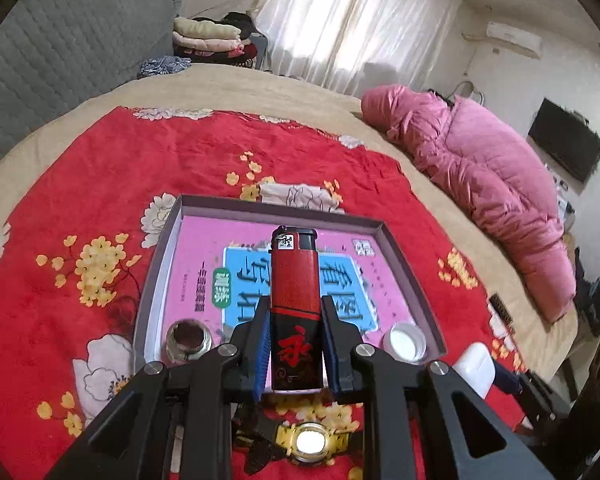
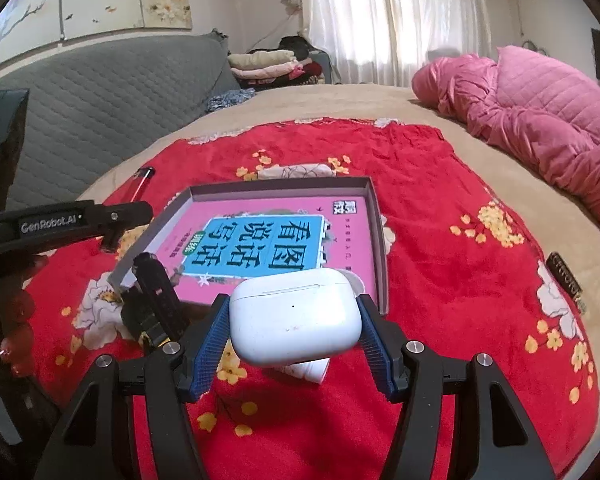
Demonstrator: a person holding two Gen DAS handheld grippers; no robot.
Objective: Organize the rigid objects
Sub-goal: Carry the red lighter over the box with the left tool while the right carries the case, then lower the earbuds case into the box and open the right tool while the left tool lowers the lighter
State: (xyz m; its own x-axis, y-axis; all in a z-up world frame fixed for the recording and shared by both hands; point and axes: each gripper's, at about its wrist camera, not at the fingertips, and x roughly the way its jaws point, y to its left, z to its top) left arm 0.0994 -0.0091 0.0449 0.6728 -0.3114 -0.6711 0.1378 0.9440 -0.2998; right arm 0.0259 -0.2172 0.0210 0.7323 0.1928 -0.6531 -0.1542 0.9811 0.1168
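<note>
My left gripper [image 1: 296, 336] is shut on a red and black lighter [image 1: 296, 280], held upright above the near edge of a shallow grey box lid [image 1: 156, 264] that holds a pink book [image 1: 196, 248]. A small metal jar [image 1: 188, 338] and a white cap [image 1: 405, 342] sit in the lid's near corners. A gold watch [image 1: 310, 442] lies on the red cloth below the gripper. My right gripper [image 2: 296, 320] is shut on a white earbud case [image 2: 296, 316], lifted above the cloth by the box lid [image 2: 374, 216] near corner. The left gripper [image 2: 80, 220] shows at the left of the right wrist view.
A red flowered cloth [image 2: 440, 240] covers the beige bed. A pink quilted coat [image 2: 540, 120] lies at the right. A pen [image 2: 142, 182] rests at the cloth's far left edge, a dark hair clip [image 2: 566, 276] at its right. A white object [image 2: 308, 368] lies under the case.
</note>
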